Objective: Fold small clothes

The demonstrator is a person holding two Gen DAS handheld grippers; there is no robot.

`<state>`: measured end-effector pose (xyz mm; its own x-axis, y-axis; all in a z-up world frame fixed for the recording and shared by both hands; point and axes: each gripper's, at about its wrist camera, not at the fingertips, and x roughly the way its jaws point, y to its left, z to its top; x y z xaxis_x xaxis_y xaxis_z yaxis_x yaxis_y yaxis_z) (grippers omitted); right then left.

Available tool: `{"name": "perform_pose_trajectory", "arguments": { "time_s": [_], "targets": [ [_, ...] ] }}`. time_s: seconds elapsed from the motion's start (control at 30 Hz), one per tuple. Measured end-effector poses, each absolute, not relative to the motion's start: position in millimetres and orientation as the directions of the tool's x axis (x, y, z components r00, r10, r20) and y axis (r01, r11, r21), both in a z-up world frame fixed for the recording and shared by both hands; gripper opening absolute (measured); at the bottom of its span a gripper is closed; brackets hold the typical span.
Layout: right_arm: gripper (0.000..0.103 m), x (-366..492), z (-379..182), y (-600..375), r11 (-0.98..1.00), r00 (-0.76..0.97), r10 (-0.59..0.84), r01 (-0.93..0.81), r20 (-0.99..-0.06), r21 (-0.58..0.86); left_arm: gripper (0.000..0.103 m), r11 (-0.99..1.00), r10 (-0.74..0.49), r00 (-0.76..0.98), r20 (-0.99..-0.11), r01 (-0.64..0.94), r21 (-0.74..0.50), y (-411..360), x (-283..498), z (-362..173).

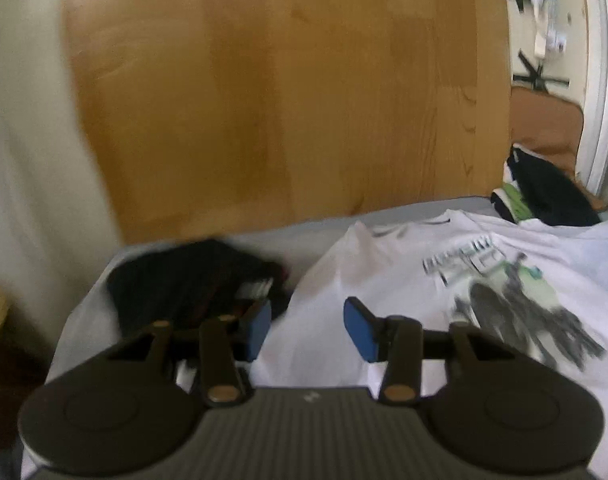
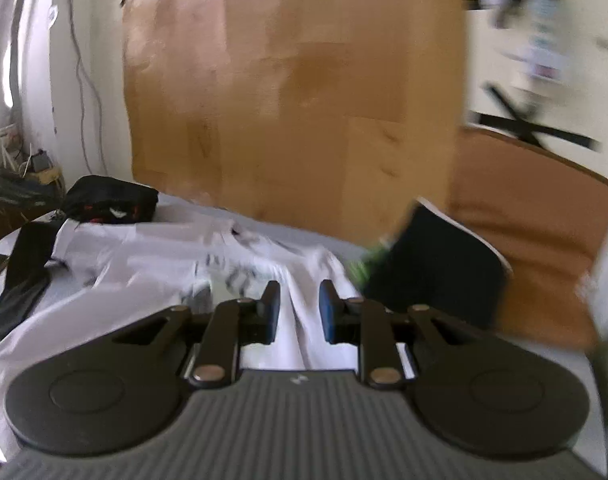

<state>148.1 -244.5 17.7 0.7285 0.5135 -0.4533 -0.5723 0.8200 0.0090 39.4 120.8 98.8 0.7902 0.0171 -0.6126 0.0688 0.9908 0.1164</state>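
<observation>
Here the white T-shirt lies spread, print up, on the grey bed; left tool and right tool hover empty, jaws parted; probably pinch matching edges and fold evenly

Both views are smeared, so we cannot read the print on the white T-shirt; its lettering and dark figure stay indistinct, and the shirt runs off the right edge of the left wrist view. In the right wrist view its near left part is cut by the frame and its middle lies behind the right gripper. We cannot tell what garment the dark pile at far left is. The green-and-dark heap at right is blurred beyond naming. The clutter at far left is too small to tell.
</observation>
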Motion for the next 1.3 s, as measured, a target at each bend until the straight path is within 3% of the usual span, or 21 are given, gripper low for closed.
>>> {"name": "perform_pose_trajectory", "arguments": {
  "time_s": [0.23, 0.33, 0.43, 0.47, 0.5, 0.53, 0.6, 0.67, 0.8, 0.83, 0.9, 1.0, 1.07, 1.17, 1.23, 1.3],
  "targets": [
    [0.026, 299, -29, -166, 0.838, 0.654, 0.406, -0.546, -0.639, -0.026, 0.042, 0.986, 0.07, 0.632, -0.772, 0.072, 0.149, 102, 192, 43],
    [0.037, 340, -62, -153, 0.85, 0.593, 0.326, -0.525, -0.736, -0.046, 0.042, 0.986, 0.031, 0.582, -0.813, 0.118, 0.121, 97, 213, 20],
    [0.036, 347, -83, -143, 0.822, 0.539, 0.285, -0.563, -0.793, -0.087, 0.047, 0.966, 0.057, 0.546, -0.836, 0.181, 0.185, 87, 218, -3],
    [0.015, 340, -84, -140, 0.806, 0.548, 0.28, -0.58, -0.788, -0.117, 0.045, 0.962, 0.065, 0.543, -0.837, 0.19, 0.198, 87, 217, -10],
    [0.008, 336, -83, -136, 0.791, 0.545, 0.284, -0.598, -0.788, -0.128, 0.034, 0.96, 0.049, 0.571, -0.819, 0.199, 0.196, 90, 215, -11],
    [0.008, 330, -81, -133, 0.781, 0.539, 0.288, -0.61, -0.792, -0.132, 0.004, 0.956, 0.034, 0.568, -0.822, 0.222, 0.193, 89, 211, -13],
    [0.007, 305, -72, -122, 0.745, 0.647, 0.245, -0.602, -0.722, -0.287, 0.004, 0.946, 0.08, 0.61, -0.788, 0.204, 0.254, 86, 201, -11],
    [0.007, 285, -53, -114, 0.717, 0.779, 0.225, -0.539, -0.585, -0.442, 0.004, 0.925, 0.123, 0.702, -0.702, 0.175, 0.337, 84, 190, 1],
    [0.008, 285, -26, -108, 0.737, 0.943, 0.148, -0.306, -0.299, -0.602, 0.004, 0.929, 0.218, 0.807, -0.549, 0.001, 0.371, 88, 185, 27],
    [0.008, 292, -32, -106, 0.739, 0.953, 0.128, -0.277, -0.276, -0.614, 0.004, 0.916, 0.26, 0.813, -0.522, -0.036, 0.399, 84, 190, 24],
    [0.009, 317, -57, -98, 0.741, 0.941, 0.073, -0.273, -0.331, -0.614, 0.004, 0.881, 0.327, 0.787, -0.523, -0.054, 0.47, 72, 207, 4],
    [0.014, 343, -86, -101, 0.796, 0.857, 0.029, -0.331, -0.514, -0.507, 0.008, 0.855, 0.398, 0.682, -0.614, -0.033, 0.517, 68, 235, -40],
    [0.022, 329, -74, -114, 0.845, 0.855, 0.095, -0.34, -0.51, -0.412, 0.009, 0.857, 0.4, 0.666, -0.63, -0.028, 0.515, 74, 234, -48],
    [0.037, 288, -39, -135, 0.88, 0.844, 0.231, -0.393, -0.484, -0.265, 0.009, 0.89, 0.382, 0.686, -0.619, -0.094, 0.445, 87, 219, -21],
    [0.037, 258, -27, -143, 0.859, 0.79, 0.335, -0.48, -0.514, -0.178, 0.009, 0.918, 0.357, 0.73, -0.583, -0.159, 0.362, 97, 197, 11],
    [0.037, 226, -26, -141, 0.818, 0.698, 0.444, -0.572, -0.562, -0.064, 0.009, 0.966, 0.239, 0.777, -0.583, -0.13, 0.223, 102, 162, 35]
  ]
}}
